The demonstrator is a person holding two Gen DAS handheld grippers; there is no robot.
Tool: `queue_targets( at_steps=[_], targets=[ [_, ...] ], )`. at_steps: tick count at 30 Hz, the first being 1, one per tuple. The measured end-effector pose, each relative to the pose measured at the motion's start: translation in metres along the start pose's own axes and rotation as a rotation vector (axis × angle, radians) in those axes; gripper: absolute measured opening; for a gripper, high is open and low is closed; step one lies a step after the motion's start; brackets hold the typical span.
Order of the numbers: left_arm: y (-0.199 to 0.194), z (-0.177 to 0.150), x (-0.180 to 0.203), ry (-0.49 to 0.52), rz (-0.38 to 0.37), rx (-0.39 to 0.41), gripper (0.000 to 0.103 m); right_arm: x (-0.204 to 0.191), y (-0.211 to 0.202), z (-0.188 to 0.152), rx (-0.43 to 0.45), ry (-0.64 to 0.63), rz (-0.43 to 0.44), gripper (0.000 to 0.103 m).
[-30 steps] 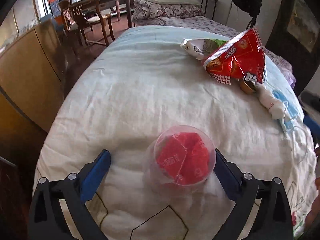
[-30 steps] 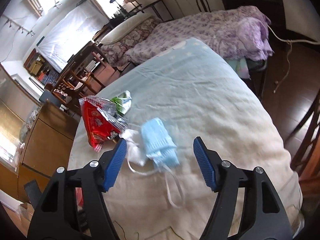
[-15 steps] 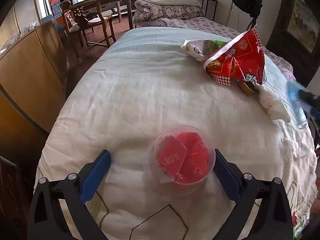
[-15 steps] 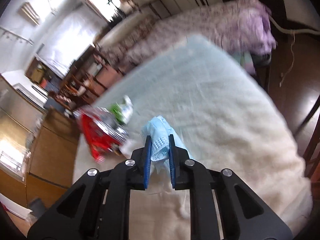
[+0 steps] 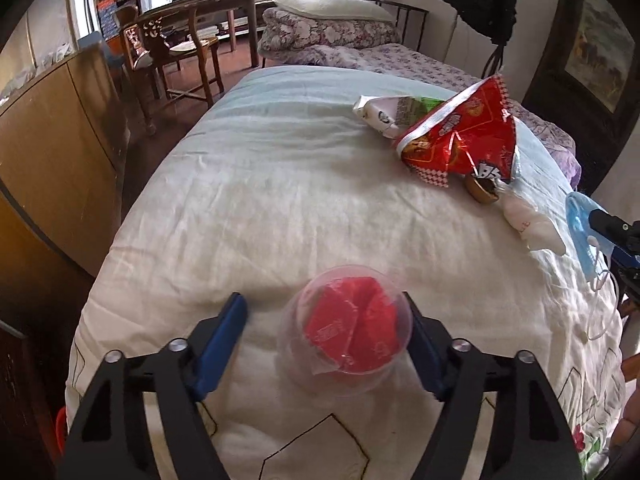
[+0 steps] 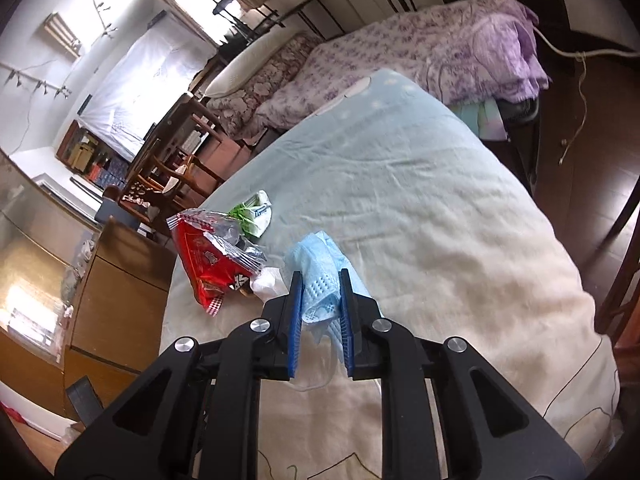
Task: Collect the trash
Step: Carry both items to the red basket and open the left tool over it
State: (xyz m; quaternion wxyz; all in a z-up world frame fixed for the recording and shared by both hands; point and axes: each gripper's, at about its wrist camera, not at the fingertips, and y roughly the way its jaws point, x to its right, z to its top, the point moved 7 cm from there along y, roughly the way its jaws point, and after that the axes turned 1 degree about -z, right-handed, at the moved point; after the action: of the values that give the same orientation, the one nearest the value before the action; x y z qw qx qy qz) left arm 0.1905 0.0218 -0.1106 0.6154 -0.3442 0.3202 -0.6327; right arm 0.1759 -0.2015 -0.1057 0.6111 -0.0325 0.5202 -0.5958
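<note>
A clear plastic cup (image 5: 346, 332) with a red wrapper inside stands on the cream quilt (image 5: 280, 208). My left gripper (image 5: 323, 308) straddles it with its jaws closing. Its right pad is against the cup wall, and its left pad is still clear of it. My right gripper (image 6: 320, 280) pinches a light blue face mask (image 6: 316, 256) between its pads, its jaws easing slightly open. The mask (image 5: 578, 220) hangs at the right edge of the left wrist view. A red snack bag (image 5: 460, 140), a white and green wrapper (image 5: 392, 112) and a white tissue (image 5: 528, 220) lie further up the bed.
A small brown item (image 5: 482, 192) sits under the red bag's corner. A wooden cabinet (image 5: 60, 140) runs along the bed's left side, with a wooden chair (image 5: 176, 52) behind it. A second bed with purple floral bedding (image 6: 460, 52) stands beyond. Dark floor (image 6: 592, 160) lies to the right.
My right gripper shut on the blue mask and lifted it off the quilt. My left gripper's jaws narrowed around the cup, which stayed in place.
</note>
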Motion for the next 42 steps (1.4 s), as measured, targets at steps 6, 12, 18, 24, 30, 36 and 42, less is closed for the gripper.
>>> queue_targets(
  at_steps=[6,12,18,24,30,36,42],
  targets=[
    [-0.003,0.002,0.005,-0.002,-0.023,0.016,0.055,0.0,0.002,-0.002,-0.006,-0.004,-0.007,0.02],
    [-0.021,0.003,0.018,0.04,-0.075,0.085,0.055,0.0,-0.001,0.0,0.015,-0.001,-0.004,0.02],
    [-0.051,0.007,0.031,0.064,-0.162,0.186,0.055,-0.011,-0.013,-0.001,0.034,-0.026,0.042,0.02],
    [-0.057,0.004,0.035,0.069,-0.198,0.192,0.055,-0.032,-0.029,-0.009,0.067,-0.125,0.058,0.02],
    [-0.061,-0.007,0.037,0.085,-0.203,0.193,0.055,-0.035,-0.033,-0.017,0.049,-0.134,0.082,0.02],
    [-0.071,-0.021,0.029,0.059,-0.228,0.194,0.055,-0.03,-0.042,-0.028,0.046,-0.119,0.098,0.02],
    [-0.092,-0.04,0.021,0.032,-0.273,0.189,0.055,-0.023,-0.057,-0.046,0.047,-0.119,0.127,0.02]
  ],
)
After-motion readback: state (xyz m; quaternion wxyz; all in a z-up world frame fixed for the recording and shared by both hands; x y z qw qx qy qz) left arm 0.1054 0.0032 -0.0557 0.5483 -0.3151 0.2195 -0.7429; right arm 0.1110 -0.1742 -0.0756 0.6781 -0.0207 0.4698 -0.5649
